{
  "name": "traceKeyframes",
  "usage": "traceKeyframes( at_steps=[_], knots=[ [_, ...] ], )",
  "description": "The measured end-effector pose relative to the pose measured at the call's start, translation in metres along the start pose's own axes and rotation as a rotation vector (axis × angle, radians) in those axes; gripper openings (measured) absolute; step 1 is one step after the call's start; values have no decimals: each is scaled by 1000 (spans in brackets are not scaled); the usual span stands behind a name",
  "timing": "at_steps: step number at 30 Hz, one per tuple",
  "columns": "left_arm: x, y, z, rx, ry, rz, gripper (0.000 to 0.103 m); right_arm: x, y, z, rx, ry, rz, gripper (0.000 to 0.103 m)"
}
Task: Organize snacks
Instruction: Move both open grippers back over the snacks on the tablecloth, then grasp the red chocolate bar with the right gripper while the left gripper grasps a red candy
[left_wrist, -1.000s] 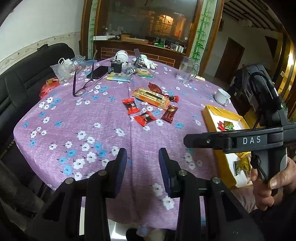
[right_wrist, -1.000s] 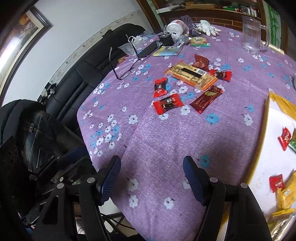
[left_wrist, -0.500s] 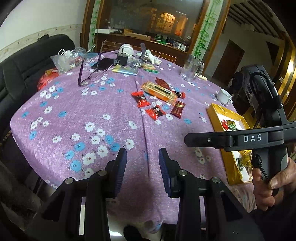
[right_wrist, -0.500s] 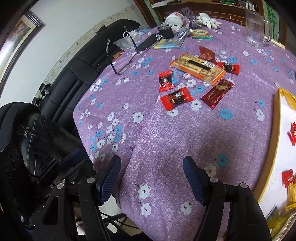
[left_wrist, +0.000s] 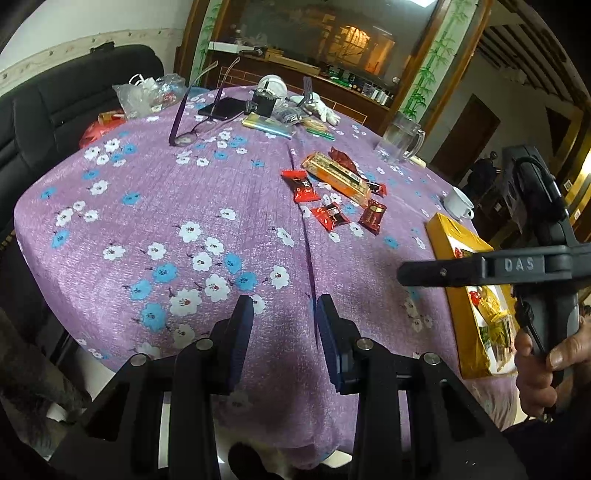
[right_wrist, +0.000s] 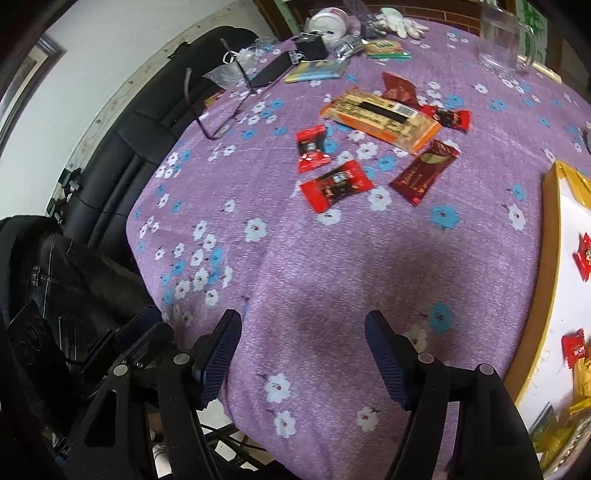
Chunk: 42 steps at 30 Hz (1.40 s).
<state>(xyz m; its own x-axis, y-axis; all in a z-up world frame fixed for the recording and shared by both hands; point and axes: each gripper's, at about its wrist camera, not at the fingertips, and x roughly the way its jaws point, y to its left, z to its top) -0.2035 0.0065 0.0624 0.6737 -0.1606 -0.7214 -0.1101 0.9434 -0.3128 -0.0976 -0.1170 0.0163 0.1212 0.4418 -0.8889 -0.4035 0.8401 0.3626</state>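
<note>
Snacks lie loose near the middle of the round table (left_wrist: 110, 236), well apart from both grippers: from the left, a red packet (left_wrist: 305, 187), a second red packet (left_wrist: 330, 216) nearer the front edge, a long orange bar (left_wrist: 337, 174) behind them, and a dark red sachet (left_wrist: 373, 217) to its right. A yellow box (left_wrist: 453, 236) sits at the right edge with more sweets inside.

The left gripper (left_wrist: 284, 334) hangs over the near edge with its jaws only narrowly parted and nothing between them. The right gripper (right_wrist: 303, 354) hovers over bare cloth close to the front edge, jaws about half spread and empty; in the left wrist view a hand (left_wrist: 543, 373) grips its handle at the far right.

Against a second ago, both views have tipped downward and pushed in over the table. In the left view the snacks have slid rightward and the table's near left edge fills more of the picture. In the right view the packets sit larger and closer, and the box has slipped further off the right side. Neither jaw gap has altered, and no snack has shifted on the cloth.
</note>
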Motion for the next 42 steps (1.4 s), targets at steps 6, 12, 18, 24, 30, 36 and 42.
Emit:
traceKeyframes(
  at_steps=[6,12,18,24,30,36,42],
  knots=[
    [7,-23,8,24,0,27,33,-4,-25,6,-1,1,10,71],
    [7,-46,10,43,-6,81,33,-8,-57,21,36,-7,44,71],
    [9,-59,-2,52,26,125,33,5,-83,33,81,28,73,72],
    [32,-58,17,90,46,93,33,14,-91,43,123,29,72,72],
    [58,-43,38,112,78,13,33,13,-104,66,210,-12,23,72],
    [72,-20,45,131,122,-35,33,30,-113,103,310,-28,-32,71],
    [72,0,47,160,135,-50,33,60,-102,131,298,-26,-164,71]
  ],
)
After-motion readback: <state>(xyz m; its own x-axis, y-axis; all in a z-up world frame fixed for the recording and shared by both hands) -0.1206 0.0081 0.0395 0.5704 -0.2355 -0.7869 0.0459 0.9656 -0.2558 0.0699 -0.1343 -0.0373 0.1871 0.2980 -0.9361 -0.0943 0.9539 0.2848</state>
